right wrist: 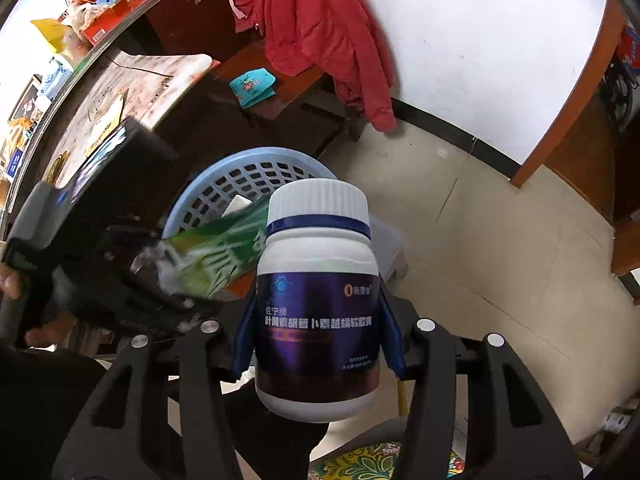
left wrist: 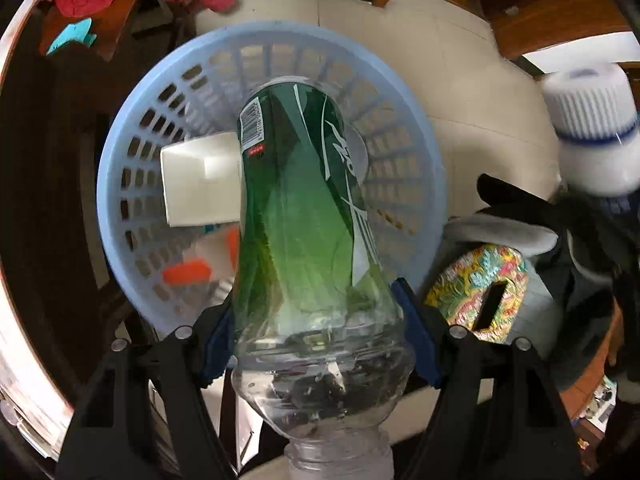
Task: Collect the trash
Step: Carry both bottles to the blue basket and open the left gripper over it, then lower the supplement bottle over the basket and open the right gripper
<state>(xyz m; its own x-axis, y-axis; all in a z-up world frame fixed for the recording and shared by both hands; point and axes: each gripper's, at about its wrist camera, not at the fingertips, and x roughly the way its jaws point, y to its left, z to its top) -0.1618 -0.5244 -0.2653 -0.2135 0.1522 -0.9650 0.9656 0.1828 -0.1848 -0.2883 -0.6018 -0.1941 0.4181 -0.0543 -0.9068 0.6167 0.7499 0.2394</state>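
My left gripper (left wrist: pixel 318 332) is shut on a clear plastic bottle with a green label (left wrist: pixel 304 216), held bottom-first straight over a light blue slotted basket (left wrist: pixel 132 148) on the floor. A white box (left wrist: pixel 200 180) and orange scraps (left wrist: pixel 186 272) lie in the basket. My right gripper (right wrist: pixel 318 332) is shut on a white pill jar with a purple label (right wrist: pixel 318 320), cap pointing forward, above and to the right of the basket (right wrist: pixel 256 160). The right wrist view shows the left gripper (right wrist: pixel 132 272) with the green bottle (right wrist: pixel 216 252) over the basket's rim. The jar (left wrist: pixel 592 120) shows at the right edge of the left wrist view.
A red jacket (right wrist: pixel 316 32) hangs over a dark wooden chair behind the basket. A cluttered table (right wrist: pixel 104 92) stands to the left. Beige tiled floor (right wrist: pixel 500 248) spreads to the right. A floral tissue box (left wrist: pixel 480 292) sits near the basket.
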